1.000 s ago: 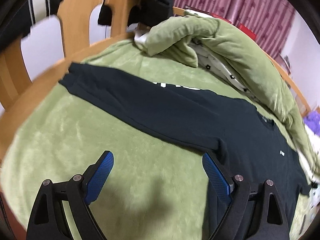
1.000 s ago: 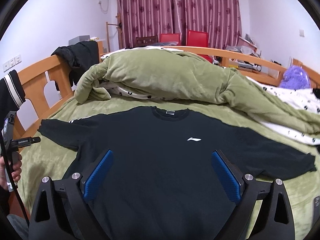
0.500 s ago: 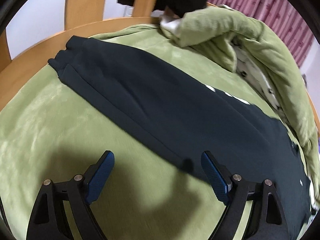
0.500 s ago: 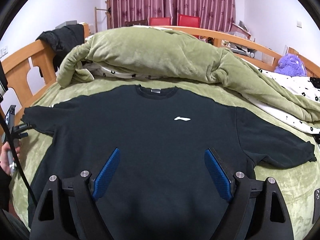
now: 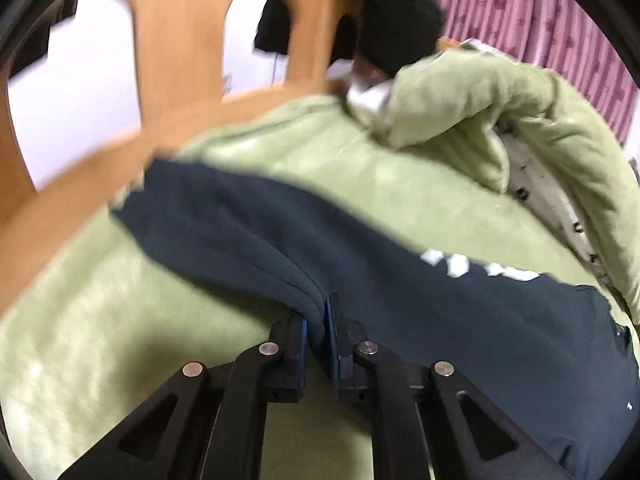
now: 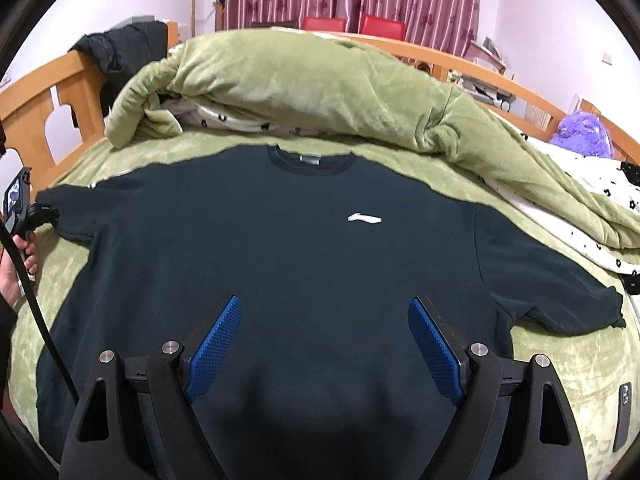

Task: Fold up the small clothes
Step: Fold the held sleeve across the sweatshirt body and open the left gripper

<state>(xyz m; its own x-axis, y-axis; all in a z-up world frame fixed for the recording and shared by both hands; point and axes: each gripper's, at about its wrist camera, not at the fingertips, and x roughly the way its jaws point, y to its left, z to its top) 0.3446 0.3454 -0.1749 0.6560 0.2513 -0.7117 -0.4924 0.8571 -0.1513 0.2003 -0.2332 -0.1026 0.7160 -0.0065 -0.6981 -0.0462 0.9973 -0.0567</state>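
A black short-sleeved T-shirt (image 6: 304, 248) with a small white chest logo lies spread face up on a green bed cover (image 6: 568, 364). In the left wrist view my left gripper (image 5: 318, 320) is shut on the lower edge of the shirt's left sleeve (image 5: 240, 236), pinching a fold of black cloth between its blue pads. The left gripper also shows in the right wrist view (image 6: 38, 214) at that sleeve's end. My right gripper (image 6: 324, 324) is open and empty, hovering over the shirt's lower middle.
A bunched green quilt (image 6: 320, 92) with white flowered lining lies behind the shirt. A wooden bed rail (image 5: 80, 184) runs close along the left. A dark garment (image 6: 116, 44) hangs on the headboard. A phone (image 6: 622, 416) lies at the cover's right edge.
My left gripper moved in to the sleeve and closed on its lower edge. My right gripper lowered a little over the shirt and stayed open.
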